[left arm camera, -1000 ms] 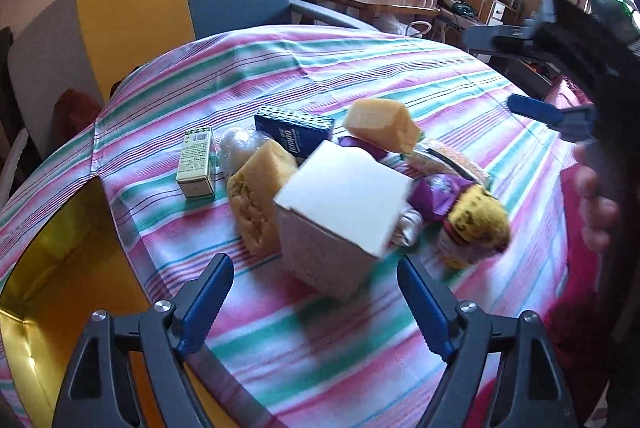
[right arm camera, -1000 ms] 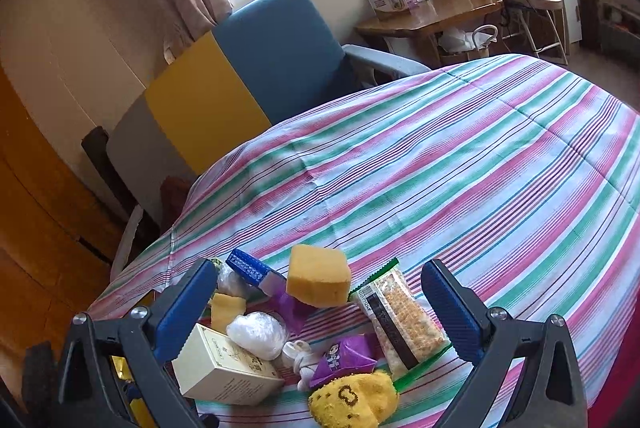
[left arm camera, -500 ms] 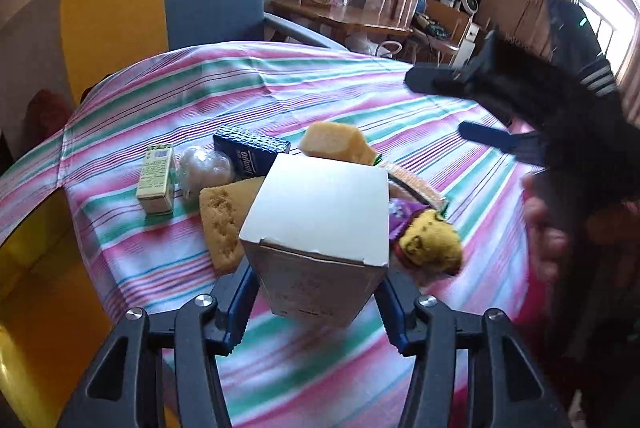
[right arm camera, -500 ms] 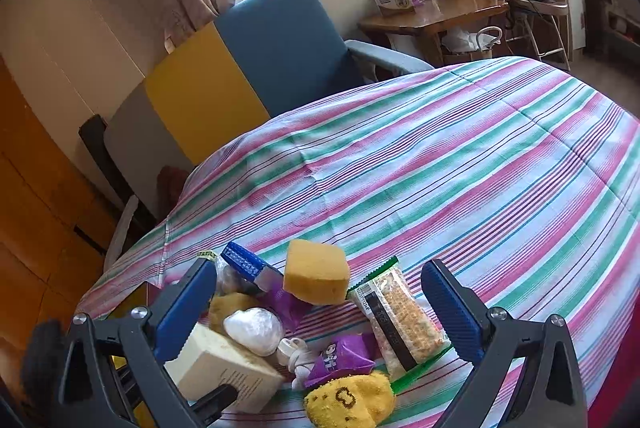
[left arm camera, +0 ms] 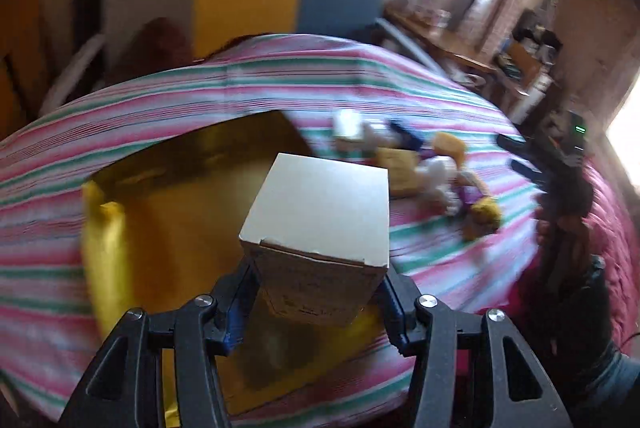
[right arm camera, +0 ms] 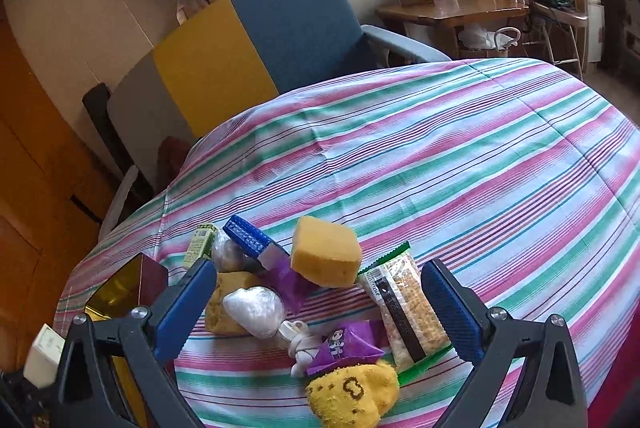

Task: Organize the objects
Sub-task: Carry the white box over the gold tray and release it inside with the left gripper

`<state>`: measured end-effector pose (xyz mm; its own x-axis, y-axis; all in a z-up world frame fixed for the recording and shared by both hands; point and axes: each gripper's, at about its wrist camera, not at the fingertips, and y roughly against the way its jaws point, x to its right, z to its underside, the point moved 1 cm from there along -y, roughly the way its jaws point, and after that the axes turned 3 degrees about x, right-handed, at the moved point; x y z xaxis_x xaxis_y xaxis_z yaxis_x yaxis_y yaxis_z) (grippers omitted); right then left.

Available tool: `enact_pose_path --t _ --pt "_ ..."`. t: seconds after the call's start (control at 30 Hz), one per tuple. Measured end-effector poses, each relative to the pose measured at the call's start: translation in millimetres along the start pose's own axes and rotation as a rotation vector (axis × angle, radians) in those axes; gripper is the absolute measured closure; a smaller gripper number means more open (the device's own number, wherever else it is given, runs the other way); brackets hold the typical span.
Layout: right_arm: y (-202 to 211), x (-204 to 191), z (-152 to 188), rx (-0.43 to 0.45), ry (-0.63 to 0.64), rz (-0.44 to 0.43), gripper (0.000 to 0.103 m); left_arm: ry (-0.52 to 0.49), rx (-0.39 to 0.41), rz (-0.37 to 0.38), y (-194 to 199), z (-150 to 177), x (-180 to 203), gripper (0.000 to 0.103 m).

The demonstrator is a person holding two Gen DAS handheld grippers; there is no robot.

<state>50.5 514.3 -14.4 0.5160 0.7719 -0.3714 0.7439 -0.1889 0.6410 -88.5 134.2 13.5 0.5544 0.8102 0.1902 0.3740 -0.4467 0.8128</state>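
Observation:
My left gripper (left arm camera: 314, 292) is shut on a white carton box (left arm camera: 320, 204), its blue pads pressing both lower sides. It holds the box in the air over an open golden container (left arm camera: 180, 188) at the table's left edge. My right gripper (right arm camera: 318, 292) stands open above the pile, gripping nothing. Under it lie a yellow sponge (right arm camera: 324, 256), a cracker packet (right arm camera: 404, 308), a purple packet (right arm camera: 344, 348), a yellow plush (right arm camera: 356, 392) and a white wrapped lump (right arm camera: 256, 308). The right wrist view shows the white box (right arm camera: 44, 356) at the lower left, beside the golden container (right arm camera: 124, 284).
A blue box (right arm camera: 250, 238), a small green carton (right arm camera: 198, 246) and a second sponge (right arm camera: 228, 304) lie at the pile's left. The striped tablecloth (right arm camera: 460, 156) stretches beyond the pile. A blue and yellow chair (right arm camera: 256, 40) stands behind the table. A hand (left arm camera: 560, 228) holds the right gripper.
My left gripper closed on the white box, lifted it off the table and carried it left over the golden container. The right gripper stayed above the pile.

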Motion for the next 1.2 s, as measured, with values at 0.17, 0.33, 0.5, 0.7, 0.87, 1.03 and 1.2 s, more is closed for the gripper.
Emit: enact_pose_path --t 0.17,0.33,0.5,0.7,0.87,1.03,1.2 --pt "-2.6 -4.9 2.6 -0.014 0.024 0.001 0.0 0.124 -0.073 -0.122 -14.1 11.2 -73.0 0.048" --pt "-8.6 -15.6 6.6 -0.047 0.064 -0.05 0.009 0.141 -0.104 -0.16 -32.9 7.8 -98.6 0.048" --pt "-22.2 -33.5 17.6 -0.116 0.141 -0.082 0.027 0.123 -0.127 -0.174 -43.7 4.8 -106.7 0.048" --pt "-40.3 -59.0 34.1 -0.184 0.277 -0.072 0.027 0.117 -0.137 -0.167 -49.0 0.8 -112.2 0.048" --pt "-62.1 -66.6 39.8 -0.224 0.354 -0.006 0.027 0.119 -0.166 -0.182 -56.8 -7.4 -126.3 0.048" --pt "-77.1 -75.0 46.6 -0.274 0.425 0.002 0.078 0.128 -0.182 -0.211 -63.6 -18.2 -142.1 0.048" --pt "-75.5 -80.4 51.3 -0.26 0.488 0.029 0.08 0.137 -0.196 -0.233 -73.6 -29.0 -156.4 0.048"
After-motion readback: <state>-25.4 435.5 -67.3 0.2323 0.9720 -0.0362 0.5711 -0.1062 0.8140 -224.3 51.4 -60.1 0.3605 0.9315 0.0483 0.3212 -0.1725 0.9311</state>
